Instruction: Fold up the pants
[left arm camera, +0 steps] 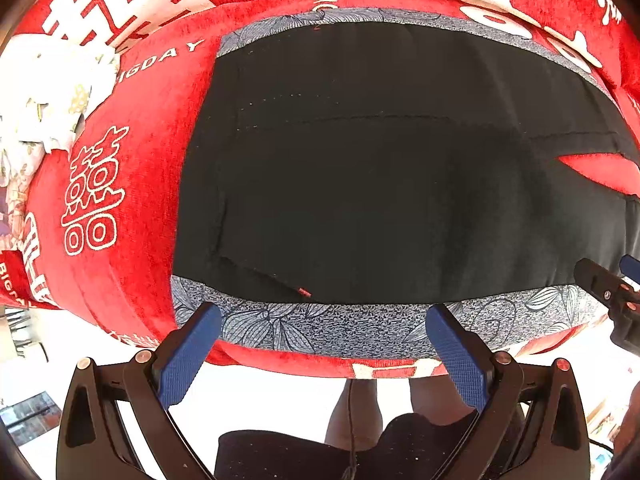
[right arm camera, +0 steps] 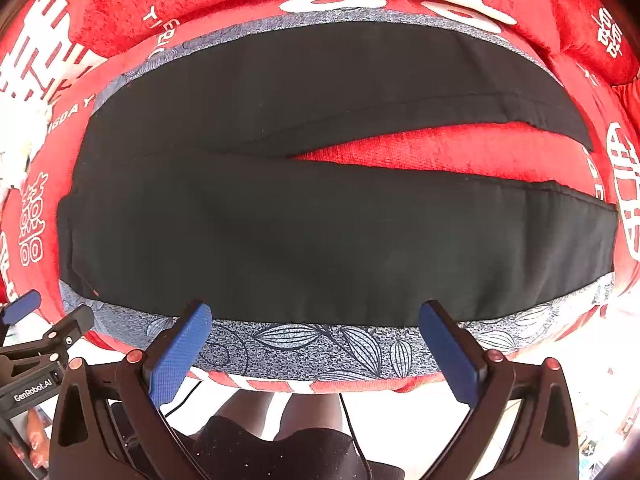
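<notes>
Black pants lie flat on a red cushion, waist to the left, the two legs running right with a red gap between them. A grey leaf-print strip borders their near and far edges. My left gripper hovers open over the near edge by the waist, nothing between its blue pads. My right gripper hovers open over the near edge of the closer leg, also holding nothing. Each gripper shows in the other's view: the right gripper at the right border, the left gripper at the left border.
The red cushion with white characters and lettering extends beyond the pants on all sides. Its front edge lies just under both grippers. Below it a person's legs and a thin cable show over a pale floor.
</notes>
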A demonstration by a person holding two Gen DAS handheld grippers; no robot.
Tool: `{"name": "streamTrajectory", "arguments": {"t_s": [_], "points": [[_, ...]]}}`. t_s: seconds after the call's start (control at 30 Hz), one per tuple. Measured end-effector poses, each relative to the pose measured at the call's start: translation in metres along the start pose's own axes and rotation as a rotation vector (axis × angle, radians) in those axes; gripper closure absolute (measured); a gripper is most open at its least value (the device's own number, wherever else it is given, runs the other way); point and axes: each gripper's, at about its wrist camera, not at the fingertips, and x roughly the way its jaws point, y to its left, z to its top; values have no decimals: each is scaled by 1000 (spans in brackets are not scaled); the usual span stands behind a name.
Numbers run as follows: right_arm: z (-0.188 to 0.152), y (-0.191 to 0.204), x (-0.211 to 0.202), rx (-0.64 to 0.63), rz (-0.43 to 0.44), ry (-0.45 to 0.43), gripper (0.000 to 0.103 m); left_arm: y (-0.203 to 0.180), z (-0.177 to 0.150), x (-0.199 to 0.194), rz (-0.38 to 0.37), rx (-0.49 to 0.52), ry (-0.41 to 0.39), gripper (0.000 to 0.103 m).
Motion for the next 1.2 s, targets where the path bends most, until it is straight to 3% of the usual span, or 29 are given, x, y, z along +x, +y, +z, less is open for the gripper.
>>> {"name": "streamTrajectory", "arguments": {"t_s": [0.27, 0.37, 0.47, 0.57, 0.6, 0.63, 0.67, 0.7, 0.77, 0.83, 0.9, 0.97, 1.2], "points": [[-1, 7, 4, -9, 10, -14, 0, 6, -2, 4, -16, -12, 7, 0], [-1, 6, 4, 9, 60, -23, 0, 9, -2, 6, -51, -34, 4, 0], [0, -2, 8, 87, 225, -16, 0, 24, -5, 8, -175, -94, -12, 0], [-7, -13, 21, 180, 463, 13, 0, 42, -8, 14, -315, -164, -15, 0], [-13, -15, 26, 202, 495, 34, 4, 51, -11, 19, -385, -193, -11, 0], [-20, -19, 35, 223, 582, 59, 9, 55, -14, 22, -415, -206, -6, 0], [-25, -22, 40, 230, 620, 72, 24, 61, -17, 27, -448, -223, 3, 0], [-34, -20, 46, 256, 666, 137, 32, 68, -21, 34, -488, -243, 14, 0], [-49, -24, 61, 274, 743, 196, 32, 76, -29, 45, -523, -267, 35, 0], [-64, -27, 77, 291, 780, 246, 32, 83, -37, 57, -542, -293, 56, 0], [-72, -31, 100, 287, 770, 230, 32, 90, -43, 66, -560, -320, 69, 0], [-77, -29, 114, 292, 815, 217, 32, 97, -48, 73, -590, -352, 78, 0], [-71, -1, 123, 236, 951, 148, 32, 105, -61, 79, -649, -403, 89, 0]]}}
